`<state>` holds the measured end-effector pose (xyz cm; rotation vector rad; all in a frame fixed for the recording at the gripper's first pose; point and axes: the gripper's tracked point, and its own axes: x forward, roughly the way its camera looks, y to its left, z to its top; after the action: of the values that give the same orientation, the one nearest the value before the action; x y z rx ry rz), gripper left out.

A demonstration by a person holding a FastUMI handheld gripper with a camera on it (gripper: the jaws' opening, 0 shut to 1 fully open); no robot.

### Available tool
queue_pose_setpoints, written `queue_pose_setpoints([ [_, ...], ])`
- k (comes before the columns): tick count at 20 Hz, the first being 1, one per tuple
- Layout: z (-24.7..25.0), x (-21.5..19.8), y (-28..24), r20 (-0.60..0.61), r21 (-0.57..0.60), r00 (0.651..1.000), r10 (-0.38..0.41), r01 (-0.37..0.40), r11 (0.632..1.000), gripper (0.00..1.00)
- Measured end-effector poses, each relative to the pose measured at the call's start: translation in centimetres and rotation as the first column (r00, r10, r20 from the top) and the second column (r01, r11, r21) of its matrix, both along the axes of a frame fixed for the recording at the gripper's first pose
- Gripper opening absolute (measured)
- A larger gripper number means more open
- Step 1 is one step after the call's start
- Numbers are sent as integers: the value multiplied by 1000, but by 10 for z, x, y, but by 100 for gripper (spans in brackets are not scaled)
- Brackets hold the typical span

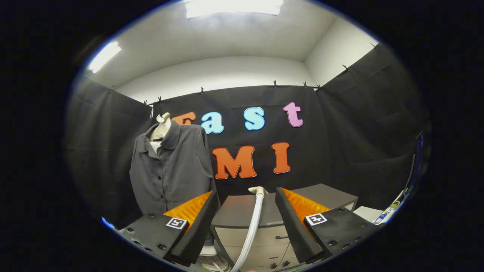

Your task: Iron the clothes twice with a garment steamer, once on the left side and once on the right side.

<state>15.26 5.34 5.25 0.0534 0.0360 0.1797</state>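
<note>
Between spread gripper (246, 211) fingers: steamer hose (252, 223), head hidden; shirt (172, 170) beyond.

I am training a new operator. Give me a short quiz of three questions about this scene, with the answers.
1. True or false: the gripper is shut on the steamer hose.
2. Multiple choice: the grey shirt hangs on A) a mannequin torso, B) a wall hook, C) a chair.
3. Fill in: the hose rises in front of the grey ____.

Key:
1. False; the fingers stand open, with the hose between them, untouched.
2. A
3. cabinet
</note>
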Motion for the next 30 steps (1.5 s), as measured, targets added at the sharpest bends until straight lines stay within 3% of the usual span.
queue_pose_setpoints([
  [2,19,50,0,41,-14,999,21,-21,1000,98],
  [6,12,153,6,-9,-78,999,47,-47,996,98],
  [9,-31,225,-3,-136,-206,990,21,-49,977,98],
  [12,-78,289,-7,-273,-244,962,-12,-57,968,98],
  [14,-112,324,2,-377,-201,926,8,-91,975,98],
  [18,-172,363,18,-561,-44,824,84,-131,990,99],
  [23,-232,387,4,-680,-27,730,62,-110,994,98],
  [25,-251,396,-8,-707,-39,707,29,-80,996,97],
  [27,-264,398,-14,-727,-41,686,14,-64,997,91],
  [30,-272,392,-7,-744,-2,667,45,-69,998,81],
])
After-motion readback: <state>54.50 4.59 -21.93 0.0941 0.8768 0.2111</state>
